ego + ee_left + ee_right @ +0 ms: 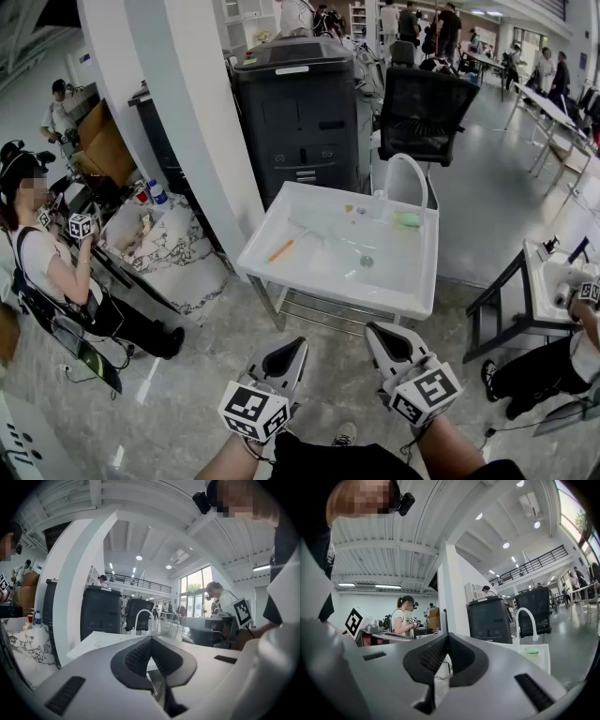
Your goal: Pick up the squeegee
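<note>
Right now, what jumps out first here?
The white sink on its metal frame, centre of the head view, with an orange-ended squeegee lying at its left and a green sponge at its back right. The left gripper and right gripper hang shut and empty in front of it.

White sink point(398, 281), orange-handled squeegee point(281, 250), green sponge point(408, 219), black copier point(300, 112).

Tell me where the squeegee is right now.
In the head view, the squeegee lies in the left part of the white sink, left of the drain; the green sponge sits far right.
</note>
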A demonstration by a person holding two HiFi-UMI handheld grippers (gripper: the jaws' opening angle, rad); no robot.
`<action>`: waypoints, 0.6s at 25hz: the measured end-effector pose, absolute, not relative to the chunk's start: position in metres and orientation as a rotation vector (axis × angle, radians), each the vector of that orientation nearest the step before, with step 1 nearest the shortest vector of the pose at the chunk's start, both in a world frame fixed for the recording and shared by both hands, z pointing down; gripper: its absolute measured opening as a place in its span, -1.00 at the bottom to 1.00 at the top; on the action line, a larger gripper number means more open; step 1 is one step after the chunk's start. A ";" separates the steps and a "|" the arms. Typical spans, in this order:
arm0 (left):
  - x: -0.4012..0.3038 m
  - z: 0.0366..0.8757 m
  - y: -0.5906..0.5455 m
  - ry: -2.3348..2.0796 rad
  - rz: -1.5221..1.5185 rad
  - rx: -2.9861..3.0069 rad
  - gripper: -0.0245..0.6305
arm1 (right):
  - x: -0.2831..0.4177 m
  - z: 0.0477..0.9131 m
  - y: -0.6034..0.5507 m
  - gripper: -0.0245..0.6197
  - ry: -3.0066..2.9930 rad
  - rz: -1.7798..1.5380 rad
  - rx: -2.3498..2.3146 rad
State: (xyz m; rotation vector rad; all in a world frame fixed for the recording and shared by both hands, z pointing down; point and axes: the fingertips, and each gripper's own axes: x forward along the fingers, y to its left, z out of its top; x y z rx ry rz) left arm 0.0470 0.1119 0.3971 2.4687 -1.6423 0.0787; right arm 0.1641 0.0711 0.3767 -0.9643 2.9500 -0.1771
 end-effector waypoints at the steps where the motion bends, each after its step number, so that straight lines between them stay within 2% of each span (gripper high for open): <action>1: 0.046 0.397 0.112 -1.643 0.078 2.469 -0.87 | 0.163 0.377 0.071 -0.87 2.950 -0.176 -0.964; 15: 0.032 0.392 0.121 -1.652 0.073 2.454 -0.87 | 0.150 0.371 0.076 -0.87 2.933 -0.210 -0.937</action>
